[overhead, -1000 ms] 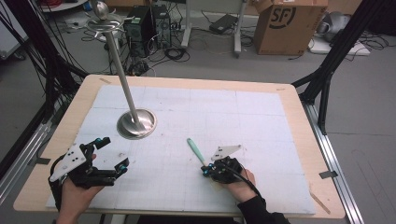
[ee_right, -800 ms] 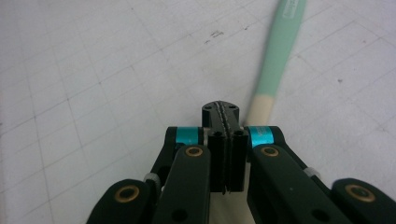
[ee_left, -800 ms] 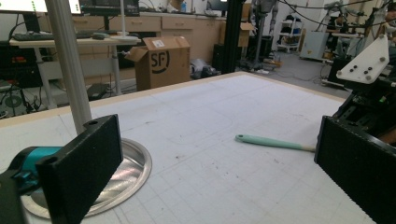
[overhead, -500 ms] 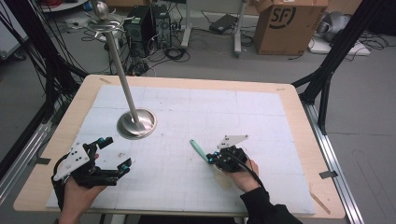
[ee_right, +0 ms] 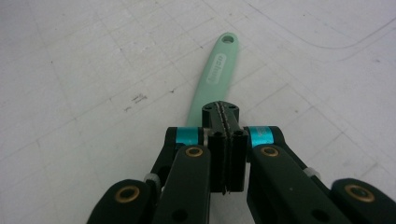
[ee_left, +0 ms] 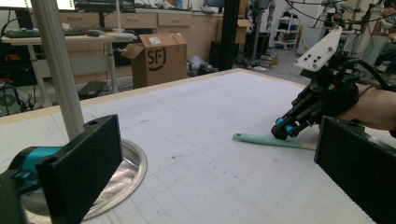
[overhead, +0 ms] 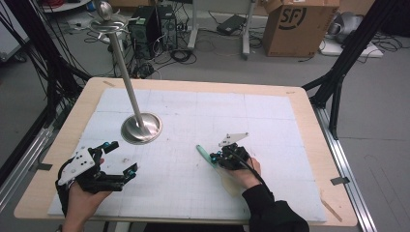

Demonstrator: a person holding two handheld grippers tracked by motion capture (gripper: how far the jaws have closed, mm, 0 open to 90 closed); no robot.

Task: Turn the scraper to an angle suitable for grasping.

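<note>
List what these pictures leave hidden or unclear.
- Working end of the green utensil: right gripper view, hidden behind the right tongs; high view, covered by the hand.
- Whether the shut jaws actually pinch its handle: unclear.
- Lettering on the handle: too small.
- Pole top of the metal stand: left gripper view, cut off by the upper edge.

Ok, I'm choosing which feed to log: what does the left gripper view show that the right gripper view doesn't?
The left gripper view adds the metal stand, the cardboard box, and the left tool with open jaws framing the right tool from the side. The right gripper view adds the hanging hole and lettering on the green handle, plus the right tool's jaws closed together. Both show the green handle lying on the white gridded mat.
</note>
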